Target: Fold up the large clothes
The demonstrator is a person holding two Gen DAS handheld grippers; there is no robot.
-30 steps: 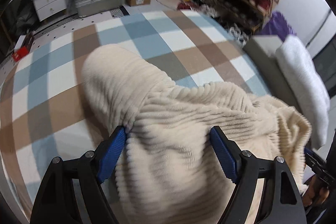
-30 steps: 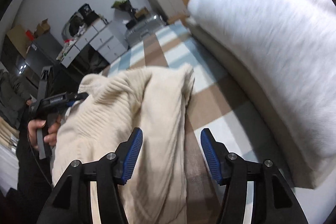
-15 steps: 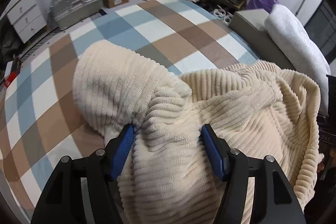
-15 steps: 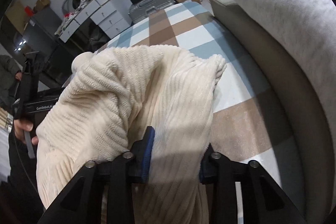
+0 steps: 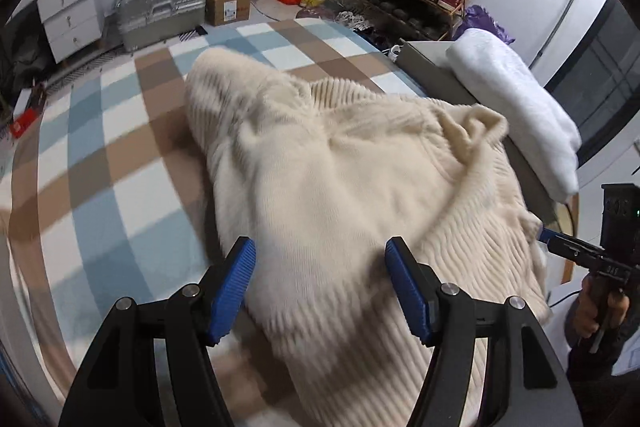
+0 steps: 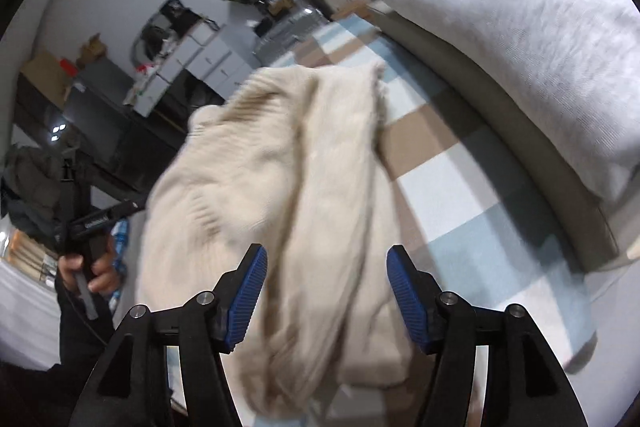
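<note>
A cream ribbed sweater (image 5: 360, 187) lies bunched on a blue, brown and white checked bedspread (image 5: 100, 155), beside a white pillow (image 5: 516, 107). The left gripper (image 5: 320, 281) and right gripper (image 6: 326, 291) both hover over it with jaws wide apart, holding nothing. Motion blur smears the knit; its near edge is cut off below the frame.
</note>
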